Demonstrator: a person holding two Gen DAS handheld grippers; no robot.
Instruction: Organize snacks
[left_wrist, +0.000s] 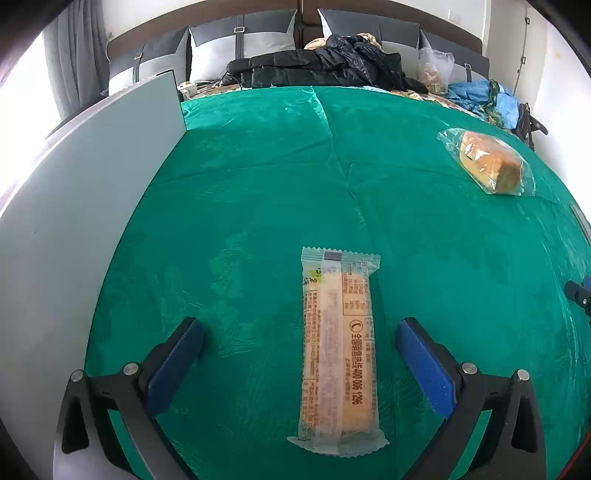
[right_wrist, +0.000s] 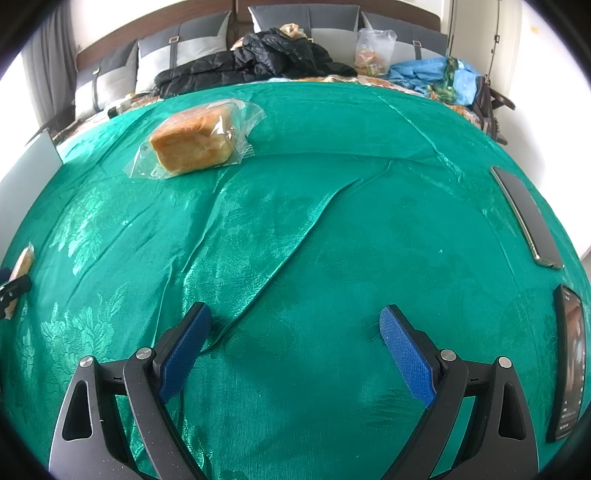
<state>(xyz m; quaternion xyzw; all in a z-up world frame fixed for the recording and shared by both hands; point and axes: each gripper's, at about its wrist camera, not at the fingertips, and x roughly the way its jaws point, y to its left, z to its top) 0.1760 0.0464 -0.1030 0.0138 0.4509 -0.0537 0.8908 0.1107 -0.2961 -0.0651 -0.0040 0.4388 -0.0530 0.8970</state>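
A long wrapped snack bar (left_wrist: 338, 350) lies on the green cloth (left_wrist: 258, 206), lengthwise between the open fingers of my left gripper (left_wrist: 299, 328), nearer the right finger. A bagged bread loaf (left_wrist: 489, 162) lies far right in the left wrist view; it also shows in the right wrist view (right_wrist: 195, 142) at the far left. My right gripper (right_wrist: 295, 314) is open and empty over bare green cloth (right_wrist: 332, 240). The snack bar's end (right_wrist: 22, 264) shows at the left edge of that view.
A grey board (left_wrist: 74, 221) stands along the cloth's left side. Two phones (right_wrist: 528, 218) (right_wrist: 570, 358) lie near the right edge. Behind the cloth are black jackets (right_wrist: 251, 62), a plastic bag (right_wrist: 373, 48), blue bags (right_wrist: 436, 77) and cushions.
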